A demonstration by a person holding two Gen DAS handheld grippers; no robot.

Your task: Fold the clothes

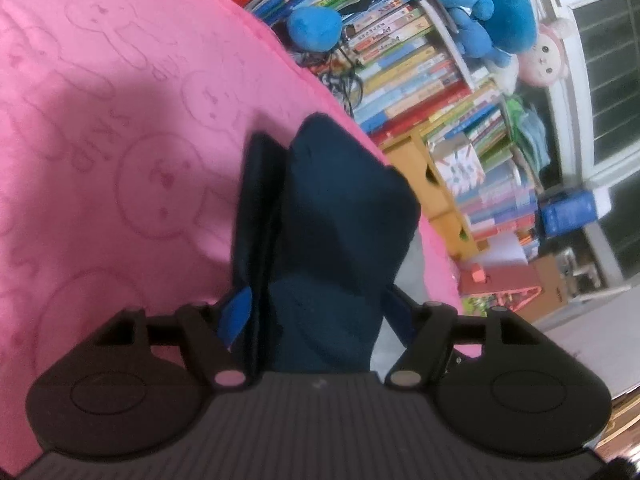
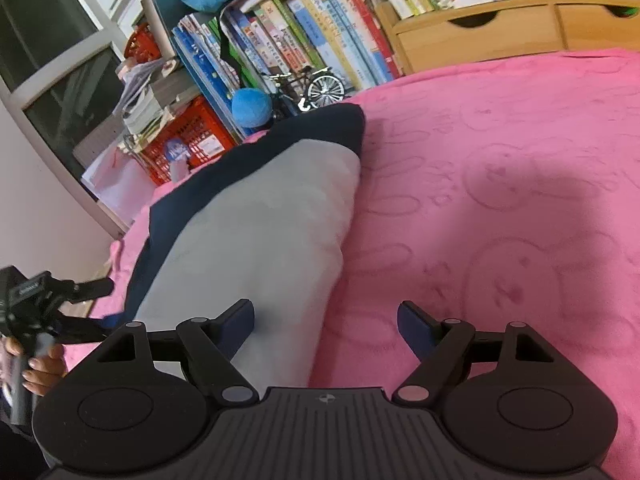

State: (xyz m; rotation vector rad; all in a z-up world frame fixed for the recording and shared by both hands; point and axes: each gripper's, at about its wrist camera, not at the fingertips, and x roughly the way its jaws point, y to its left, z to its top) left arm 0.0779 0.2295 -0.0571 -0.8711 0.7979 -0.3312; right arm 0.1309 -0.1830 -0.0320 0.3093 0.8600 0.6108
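left claw [image 1: 316,316] fingertips buried in navy garment [image 1: 320,208], book spines [image 1: 412,60] blurred

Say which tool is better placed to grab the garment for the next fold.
Probably the left tool: the navy and grey garment already bunches between its open fingers. The right tool is open too, but only the garment's edge lies inside; mostly pink blanket shows there.

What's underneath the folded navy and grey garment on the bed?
The navy and grey garment lies directly on the pink blanket, which shows all around it. Whatever sits beneath the blanket, or between the garment's own folded layers, is covered and can't be seen.
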